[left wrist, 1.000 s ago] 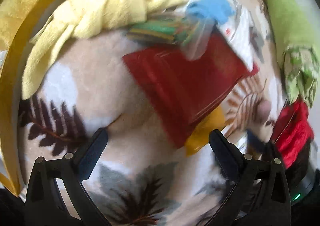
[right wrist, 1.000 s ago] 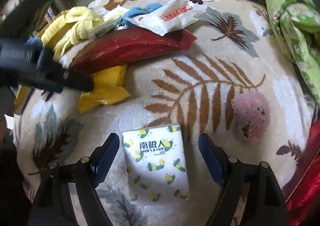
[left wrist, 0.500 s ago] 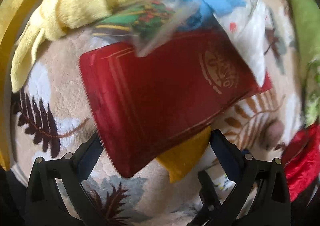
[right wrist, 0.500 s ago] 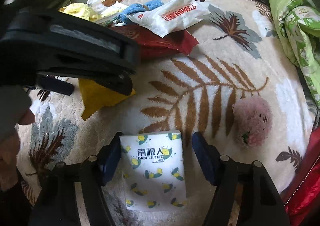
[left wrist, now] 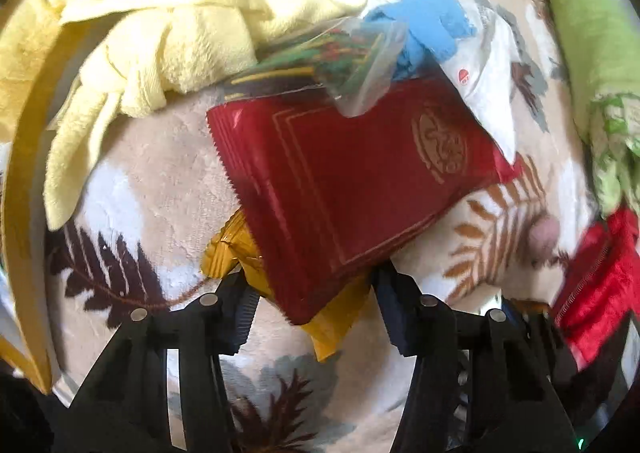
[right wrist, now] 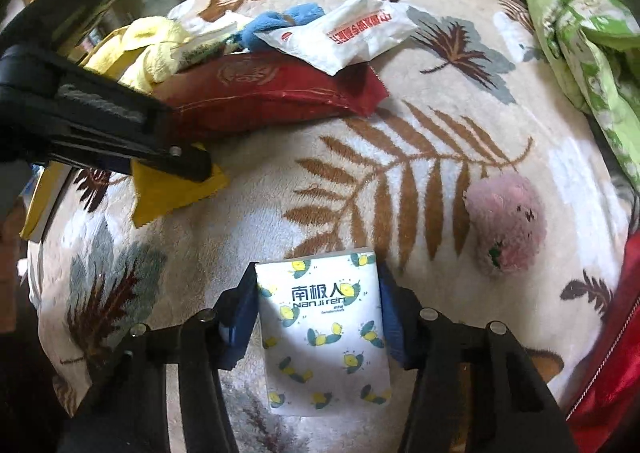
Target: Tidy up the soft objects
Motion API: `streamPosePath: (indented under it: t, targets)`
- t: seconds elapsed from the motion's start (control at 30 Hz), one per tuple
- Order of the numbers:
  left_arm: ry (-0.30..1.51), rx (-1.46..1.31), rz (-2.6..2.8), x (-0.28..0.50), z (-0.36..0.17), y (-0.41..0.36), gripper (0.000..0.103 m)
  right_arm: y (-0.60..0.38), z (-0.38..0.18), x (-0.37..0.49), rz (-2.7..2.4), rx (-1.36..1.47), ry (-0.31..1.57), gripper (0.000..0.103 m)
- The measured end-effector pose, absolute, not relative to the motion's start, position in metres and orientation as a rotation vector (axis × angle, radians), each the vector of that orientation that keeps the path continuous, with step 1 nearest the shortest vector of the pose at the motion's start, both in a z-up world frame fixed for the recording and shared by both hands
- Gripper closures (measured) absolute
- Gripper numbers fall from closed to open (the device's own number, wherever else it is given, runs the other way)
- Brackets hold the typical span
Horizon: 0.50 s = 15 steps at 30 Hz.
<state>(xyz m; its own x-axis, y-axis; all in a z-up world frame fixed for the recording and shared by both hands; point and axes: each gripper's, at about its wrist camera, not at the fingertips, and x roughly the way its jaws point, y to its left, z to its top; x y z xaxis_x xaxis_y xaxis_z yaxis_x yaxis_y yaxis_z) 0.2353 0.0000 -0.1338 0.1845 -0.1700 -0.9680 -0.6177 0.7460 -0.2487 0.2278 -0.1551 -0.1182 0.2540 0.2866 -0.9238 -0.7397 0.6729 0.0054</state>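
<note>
On a leaf-patterned blanket [right wrist: 400, 181] lies a heap: a red packet [left wrist: 352, 189] over a yellow packet [left wrist: 336, 321], with a yellow towel [left wrist: 160, 25], a blue cloth [left wrist: 428, 29] and a white tissue pack [right wrist: 340, 33] behind. My left gripper [left wrist: 312, 293] has closed in on the near ends of the red and yellow packets; it also shows in the right wrist view [right wrist: 120, 133]. My right gripper [right wrist: 318, 313] is shut on a white tissue pack with lemon print [right wrist: 324, 337], resting on the blanket.
A pink plush ball [right wrist: 504, 225] lies right of the lemon pack. Green bedding [right wrist: 588, 37] is piled at the far right, a red garment [right wrist: 608, 373] at the near right. A yellow-edged frame [left wrist: 24, 173] runs along the blanket's left side.
My left gripper moved forward onto the red and yellow packets and its fingers closed in. My right gripper's fingers closed from wide open onto the lemon tissue pack.
</note>
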Motion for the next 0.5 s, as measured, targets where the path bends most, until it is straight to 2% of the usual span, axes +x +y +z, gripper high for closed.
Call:
streamPosePath:
  t: [0.23, 0.5]
  targets:
    - [1.37, -0.635, 0.208, 0.202, -0.128, 0.001, 0.052, -0.149, -0.118, 0.204, 0.674, -0.531, 1.094, 0.051]
    - [1.349, -0.645, 0.11, 0.141, -0.122, 0.017, 0.052, -0.144, -0.111, 0.165, 0.73, -0.402, 1.098, 0.051]
